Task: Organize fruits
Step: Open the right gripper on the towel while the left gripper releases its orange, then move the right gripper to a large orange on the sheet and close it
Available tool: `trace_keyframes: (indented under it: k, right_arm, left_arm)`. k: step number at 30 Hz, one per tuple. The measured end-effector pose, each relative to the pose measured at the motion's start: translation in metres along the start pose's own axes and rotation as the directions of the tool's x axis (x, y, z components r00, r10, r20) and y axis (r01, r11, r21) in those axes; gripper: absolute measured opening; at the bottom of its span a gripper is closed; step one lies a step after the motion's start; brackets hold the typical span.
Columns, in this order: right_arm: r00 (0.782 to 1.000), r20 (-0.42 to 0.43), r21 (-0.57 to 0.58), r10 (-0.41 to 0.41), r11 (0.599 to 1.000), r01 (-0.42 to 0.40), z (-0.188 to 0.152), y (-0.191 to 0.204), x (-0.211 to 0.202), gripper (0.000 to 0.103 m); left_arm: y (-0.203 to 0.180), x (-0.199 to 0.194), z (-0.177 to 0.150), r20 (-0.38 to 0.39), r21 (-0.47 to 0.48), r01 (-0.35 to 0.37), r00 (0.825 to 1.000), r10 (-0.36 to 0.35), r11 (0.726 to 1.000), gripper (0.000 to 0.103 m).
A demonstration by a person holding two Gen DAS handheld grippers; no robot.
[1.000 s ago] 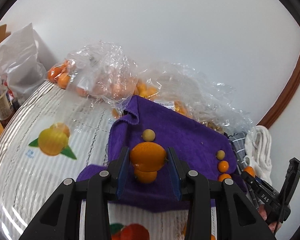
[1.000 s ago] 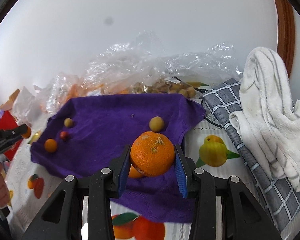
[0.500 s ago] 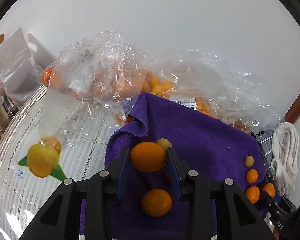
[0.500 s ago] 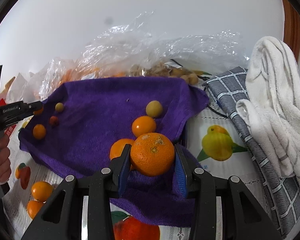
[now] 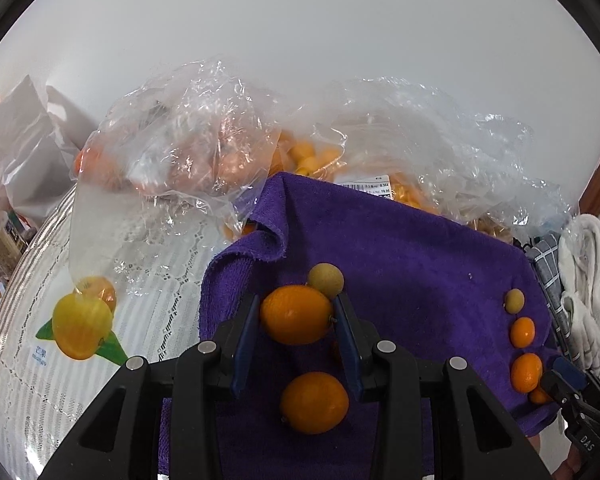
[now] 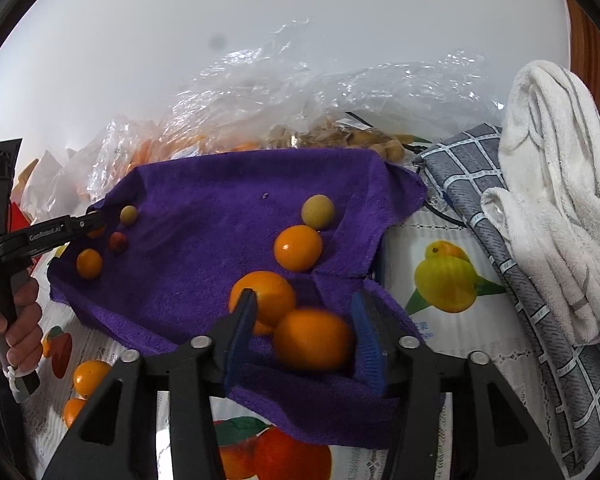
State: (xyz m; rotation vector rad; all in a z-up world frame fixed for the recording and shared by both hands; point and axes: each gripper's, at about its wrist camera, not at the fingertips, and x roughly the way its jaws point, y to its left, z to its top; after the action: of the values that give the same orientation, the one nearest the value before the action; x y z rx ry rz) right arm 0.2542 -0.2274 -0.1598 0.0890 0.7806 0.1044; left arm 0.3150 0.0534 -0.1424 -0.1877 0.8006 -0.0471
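A purple towel [image 5: 400, 264] [image 6: 220, 208] lies on the table with fruits on it. My left gripper [image 5: 296, 316] is shut on an orange [image 5: 296, 314] above the towel's left part, next to a small yellow-green fruit [image 5: 326, 279] and above another orange [image 5: 314, 402]. My right gripper [image 6: 308, 340] is open; a blurred large orange [image 6: 314, 338] sits between its jaws on the towel's near right edge, beside two oranges [image 6: 264, 296] [image 6: 298, 248] and a yellow-green fruit [image 6: 318, 211].
Clear plastic bags of fruit [image 5: 188, 148] [image 6: 300, 112] lie behind the towel. A white towel [image 6: 556, 200] and a grey checked cloth [image 6: 500, 216] lie at the right. Two loose oranges [image 6: 88, 376] sit on the fruit-print tablecloth [image 5: 80, 320] at front left.
My right gripper has opened and let go of the large orange, which now lies blurred between the jaws. My left gripper still holds its orange and has moved little.
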Motion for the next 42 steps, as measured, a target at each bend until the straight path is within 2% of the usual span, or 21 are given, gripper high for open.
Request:
trace_keyframes:
  k: [5,6,9,12,16,21,24,31,34,38,42]
  right_arm:
    - [0.997,-0.012,-0.001,-0.081,0.997,0.081,0.005,0.011,-0.012,0.061]
    - [0.995,-0.003,0.001,-0.097,0.995,0.097,0.006,0.014,-0.018,0.065]
    - [0.994,0.034,0.023,-0.105,0.994,0.104,0.005,0.022,-0.039,0.074]
    - [0.995,0.036,0.029,-0.090,0.996,0.089,0.000,0.032,-0.053,0.074]
    - [0.990,0.021,-0.013,-0.140,0.990,0.140,-0.010,0.048,-0.061,0.074]
    - [0.997,-0.003,0.009,-0.078,0.997,0.078,-0.031,0.062,-0.064,0.074]
    - [0.999,-0.030,-0.001,-0.035,0.999,0.035,-0.043,0.073,-0.063,0.074]
    - [0.994,-0.048,-0.055,0.099,0.993,-0.102,-0.067,0.110,-0.067,0.073]
    - [0.992,-0.068,-0.099,0.105,0.989,-0.111,-0.076,0.127,-0.062,0.073]
    - [0.993,-0.099,-0.143,0.067,0.986,-0.080,-0.086,0.140,-0.050,0.072]
    - [0.990,-0.132,-0.134,0.043,0.989,-0.061,-0.088,0.141,-0.034,0.059]
  left_arm:
    - [-0.003,-0.007,0.003,0.005,0.002,0.019,1.000,-0.019,1.000,0.054]
    - [-0.004,-0.012,0.003,0.014,-0.001,0.020,1.000,-0.020,1.000,0.056]
    - [-0.009,-0.026,0.005,0.039,0.009,0.031,0.999,-0.032,0.999,0.057]
    - [-0.010,-0.050,0.002,0.080,0.019,0.043,0.996,-0.045,0.999,0.060]
    - [0.001,-0.073,-0.019,0.083,0.048,0.042,0.995,-0.046,0.998,0.062]
    - [0.032,-0.091,-0.058,0.055,0.063,-0.014,0.998,0.011,0.998,0.062]
    - [0.055,-0.099,-0.079,0.017,0.034,0.000,1.000,-0.001,0.999,0.062]
    - [0.074,-0.106,-0.114,-0.034,0.039,-0.017,0.999,0.019,0.999,0.062]
    - [0.077,-0.105,-0.121,-0.056,0.029,0.006,0.998,-0.004,1.000,0.062]
    - [0.078,-0.103,-0.128,-0.067,0.032,0.013,0.998,-0.011,0.999,0.062]
    - [0.080,-0.104,-0.130,-0.061,0.022,0.025,0.998,-0.023,0.999,0.062]
